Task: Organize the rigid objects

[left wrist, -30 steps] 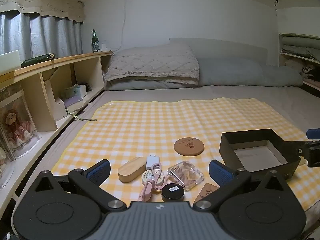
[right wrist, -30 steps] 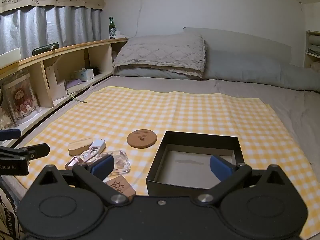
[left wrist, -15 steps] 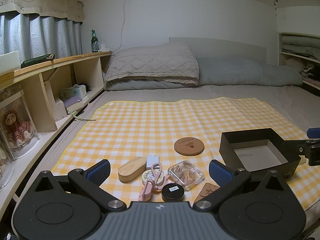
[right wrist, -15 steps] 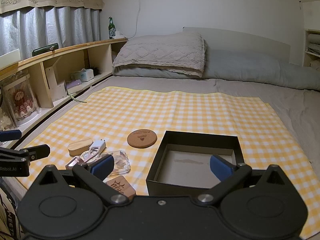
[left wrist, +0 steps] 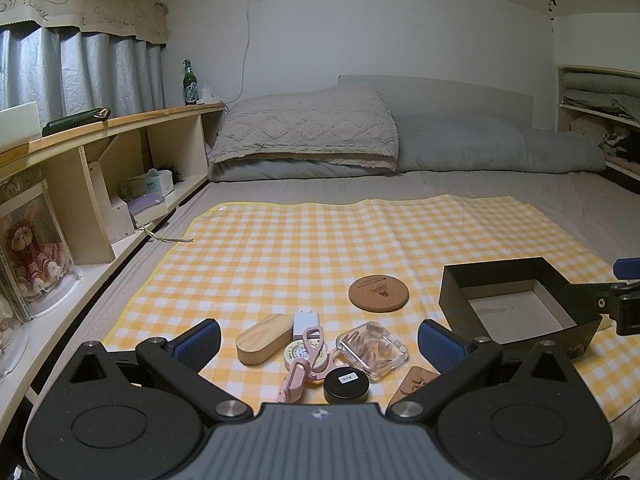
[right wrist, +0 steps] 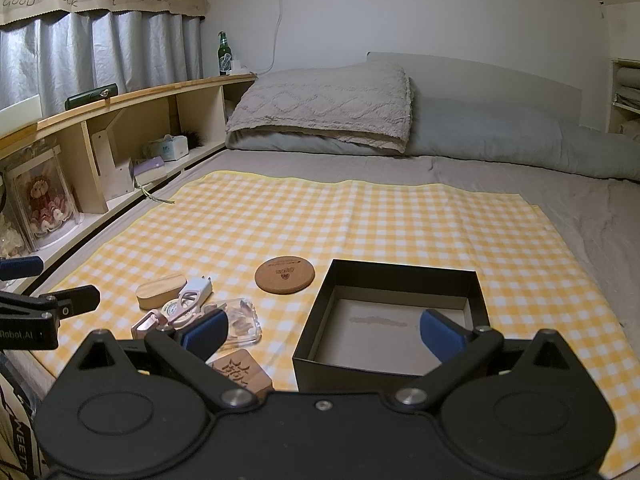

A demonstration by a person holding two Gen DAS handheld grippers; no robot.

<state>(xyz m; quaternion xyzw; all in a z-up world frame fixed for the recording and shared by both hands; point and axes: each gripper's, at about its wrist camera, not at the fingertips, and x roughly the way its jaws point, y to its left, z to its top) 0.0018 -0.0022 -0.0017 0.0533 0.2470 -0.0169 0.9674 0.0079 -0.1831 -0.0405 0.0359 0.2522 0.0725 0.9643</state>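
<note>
Bed fills the room, with a yellow checked cloth spread flat over its near half. On the right of the cloth sits a black open box, its pale floor bare. Left tongs hover low over the near edge of the cloth, blue-padded fingers wide apart and holding nothing; between them lies a cluster of small items. Right tongs hang just before the box, equally spread and bare, the right fingertip over the box's near wall.

A round cork coaster lies alone just left of the box. Nearer, a clear plastic case rests beside a wooden oval case. An engraved wooden square sits at the near edge, close to the clear case. A white charger plug touches the oval case's right end. Pink scissors lie across a small tape roll, and a black round tin sits just right of the scissors' handle end.
</note>
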